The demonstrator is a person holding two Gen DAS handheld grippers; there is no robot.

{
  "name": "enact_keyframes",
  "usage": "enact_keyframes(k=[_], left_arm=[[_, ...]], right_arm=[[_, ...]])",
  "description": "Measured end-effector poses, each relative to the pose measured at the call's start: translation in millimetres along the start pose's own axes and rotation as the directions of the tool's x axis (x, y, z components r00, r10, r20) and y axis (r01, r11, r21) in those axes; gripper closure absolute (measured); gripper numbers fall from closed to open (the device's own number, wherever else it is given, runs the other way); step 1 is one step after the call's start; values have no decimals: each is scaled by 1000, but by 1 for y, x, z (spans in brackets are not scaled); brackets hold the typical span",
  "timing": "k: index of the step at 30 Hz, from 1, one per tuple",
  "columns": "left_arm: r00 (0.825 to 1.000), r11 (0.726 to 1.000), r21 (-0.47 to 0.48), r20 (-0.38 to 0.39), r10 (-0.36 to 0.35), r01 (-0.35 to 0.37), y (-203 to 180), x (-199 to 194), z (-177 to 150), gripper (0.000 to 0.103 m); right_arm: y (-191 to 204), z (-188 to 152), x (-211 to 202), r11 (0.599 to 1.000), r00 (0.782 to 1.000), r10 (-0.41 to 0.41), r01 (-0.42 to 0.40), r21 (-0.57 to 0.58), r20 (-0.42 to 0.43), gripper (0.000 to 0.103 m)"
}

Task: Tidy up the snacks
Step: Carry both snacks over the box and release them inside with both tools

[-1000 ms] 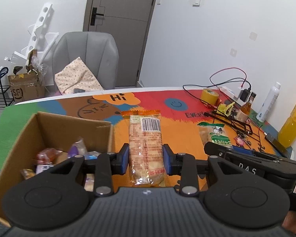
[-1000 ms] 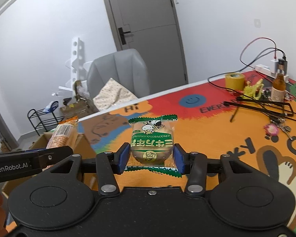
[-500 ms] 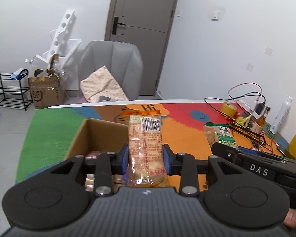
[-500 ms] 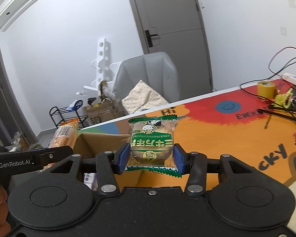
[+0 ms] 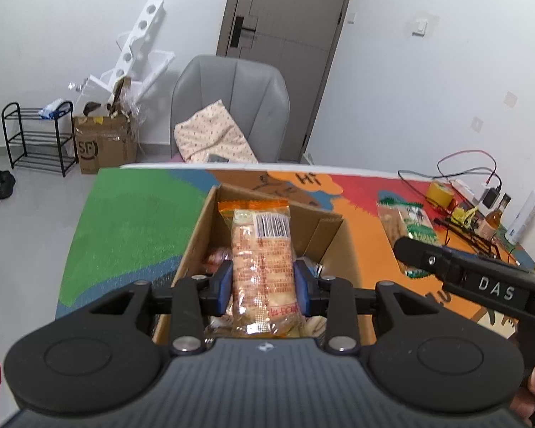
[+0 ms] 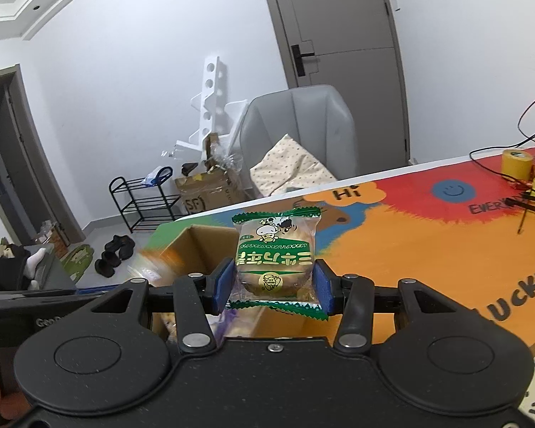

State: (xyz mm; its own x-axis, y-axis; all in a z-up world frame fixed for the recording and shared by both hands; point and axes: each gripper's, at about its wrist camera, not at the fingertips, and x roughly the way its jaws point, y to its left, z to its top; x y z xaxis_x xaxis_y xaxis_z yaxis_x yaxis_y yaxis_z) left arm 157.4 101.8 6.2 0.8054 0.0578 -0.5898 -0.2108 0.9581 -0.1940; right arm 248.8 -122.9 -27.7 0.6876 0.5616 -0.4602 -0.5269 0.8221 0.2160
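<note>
My left gripper is shut on a long orange cracker packet and holds it over the open cardboard box, which holds several snacks. My right gripper is shut on a green-edged cake packet, held above the right part of the box. In the left wrist view the right gripper's arm and the green packet show at the right. In the right wrist view the orange packet is a blur at the left.
The box stands on a colourful table mat. A tape roll, cables, bottles and small items lie at the table's far right. A grey chair with a cushion stands behind the table.
Both grippers have moved left with their packets. The left one is now over the box's opening, the right one above the box's right side.
</note>
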Motion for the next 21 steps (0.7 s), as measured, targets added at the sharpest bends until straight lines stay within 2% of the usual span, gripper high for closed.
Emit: enact_keyframes(k=[6, 15, 19, 21], left_arm=[[1000, 1000, -25, 5, 18, -17, 16, -2, -1, 64], [999, 998, -54, 19, 41, -40, 38, -9, 4, 49], [999, 998, -54, 23, 45, -44, 42, -11, 4, 39], [998, 997, -56, 28, 50, -49, 45, -13, 4, 34]], right_arm=[[14, 1, 7, 1000, 1000, 11, -11, -11, -18, 58], [35, 5, 18, 998, 997, 63, -63, -10, -36, 57], [35, 8, 25, 990, 989, 136, -133, 51, -51, 36], [34, 7, 25, 992, 991, 120, -118, 52, -53, 36]])
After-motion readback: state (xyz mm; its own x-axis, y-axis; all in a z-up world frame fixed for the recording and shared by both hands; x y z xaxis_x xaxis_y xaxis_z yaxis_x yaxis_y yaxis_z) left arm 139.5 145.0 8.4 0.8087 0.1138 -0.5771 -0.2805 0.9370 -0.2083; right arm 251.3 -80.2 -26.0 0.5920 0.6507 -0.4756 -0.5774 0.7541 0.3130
